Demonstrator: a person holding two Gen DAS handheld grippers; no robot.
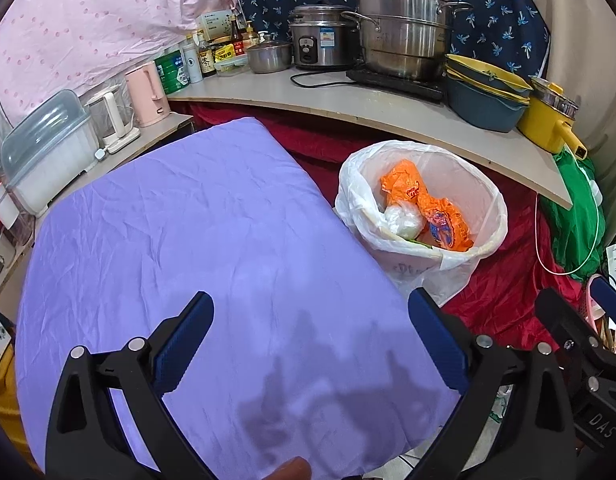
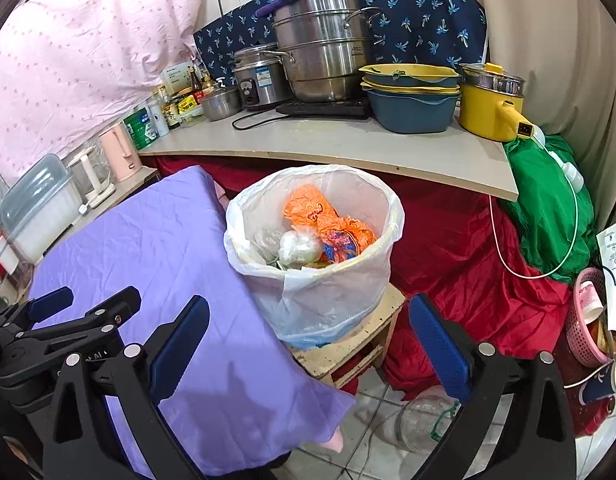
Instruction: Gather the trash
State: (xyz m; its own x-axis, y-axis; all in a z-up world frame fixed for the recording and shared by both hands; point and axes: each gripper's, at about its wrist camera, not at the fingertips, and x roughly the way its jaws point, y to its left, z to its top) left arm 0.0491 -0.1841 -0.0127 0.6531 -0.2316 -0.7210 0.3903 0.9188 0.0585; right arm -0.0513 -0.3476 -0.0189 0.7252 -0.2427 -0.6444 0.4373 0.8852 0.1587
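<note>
Beside the lined trash bin [image 2: 314, 240], both grippers, left gripper [image 1: 310, 344] and right gripper [image 2: 308, 348], are hovering released and empty; orange wrappers [image 2: 328, 224] are hiding deeper trash.

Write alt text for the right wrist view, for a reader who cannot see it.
The open, empty right gripper points at a white-lined trash bin holding orange wrappers and a clear plastic wad, standing on a small wooden stand. A purple cloth covers the surface to the left, where the left gripper shows; pots crowd the shelf behind.
</note>
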